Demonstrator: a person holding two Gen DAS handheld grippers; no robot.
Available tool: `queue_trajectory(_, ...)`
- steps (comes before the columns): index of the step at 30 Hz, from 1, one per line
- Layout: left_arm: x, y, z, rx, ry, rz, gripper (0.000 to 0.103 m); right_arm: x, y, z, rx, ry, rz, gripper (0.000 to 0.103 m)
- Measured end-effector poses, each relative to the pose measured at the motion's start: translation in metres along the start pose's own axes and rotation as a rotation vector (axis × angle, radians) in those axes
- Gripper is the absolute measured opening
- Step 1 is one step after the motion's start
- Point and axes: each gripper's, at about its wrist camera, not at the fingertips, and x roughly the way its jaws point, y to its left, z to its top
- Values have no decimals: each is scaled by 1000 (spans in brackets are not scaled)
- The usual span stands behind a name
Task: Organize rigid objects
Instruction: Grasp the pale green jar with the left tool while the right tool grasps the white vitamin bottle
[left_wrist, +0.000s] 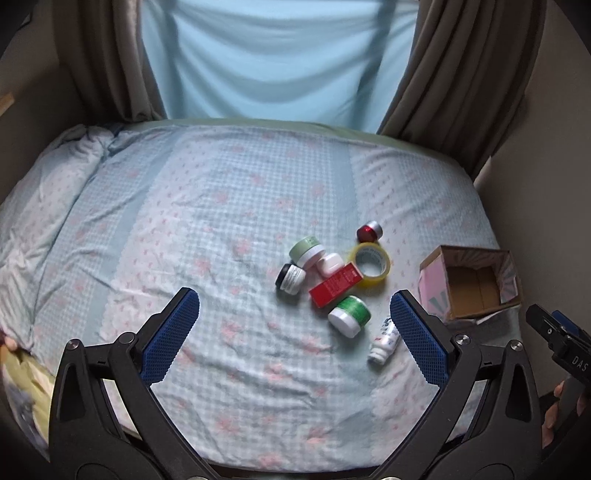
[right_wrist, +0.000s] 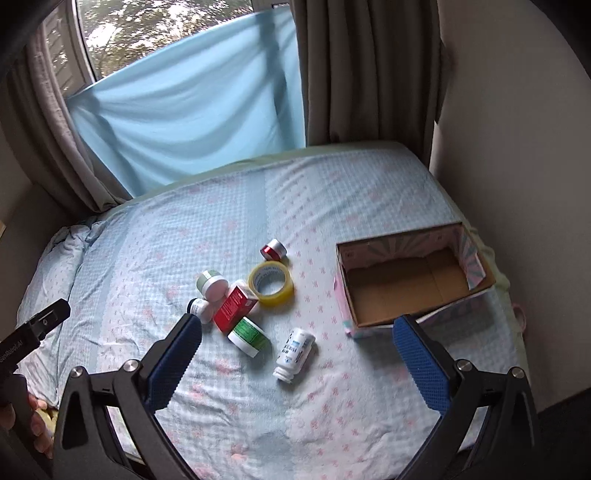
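A cluster of small items lies on the bed: a red box (left_wrist: 335, 285) (right_wrist: 235, 304), a yellow tape roll (left_wrist: 370, 264) (right_wrist: 270, 283), a green-lidded jar (left_wrist: 350, 315) (right_wrist: 248, 336), a pale green jar (left_wrist: 306, 251) (right_wrist: 211, 283), a black-capped jar (left_wrist: 290, 278) (right_wrist: 200, 308), a white case (left_wrist: 330, 264), a red-and-silver jar (left_wrist: 369, 231) (right_wrist: 273, 250) and a white bottle (left_wrist: 384, 340) (right_wrist: 294, 353) on its side. An open cardboard box (left_wrist: 471, 282) (right_wrist: 410, 280) stands to their right, nothing in it. My left gripper (left_wrist: 295, 334) and right gripper (right_wrist: 295, 363) are both open, empty, above the bed's near side.
The bed (left_wrist: 184, 240) has a blue checked sheet, with a bunched duvet (left_wrist: 55, 177) at the left. Curtains (right_wrist: 351, 74) and a blue cloth (left_wrist: 277, 59) hang behind. A wall (right_wrist: 517, 147) borders the right side. The right gripper's body (left_wrist: 561, 343) shows at the left view's edge.
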Motion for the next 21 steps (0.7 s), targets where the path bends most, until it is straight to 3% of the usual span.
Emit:
queue_trajectory(9,145,25,36,181,114,-50,102,102,8,-28,251,99,-112,103)
queue_trajectory(21,325,-22,53,434,309,-93,100,235,-18,-66,388,356,-220,103)
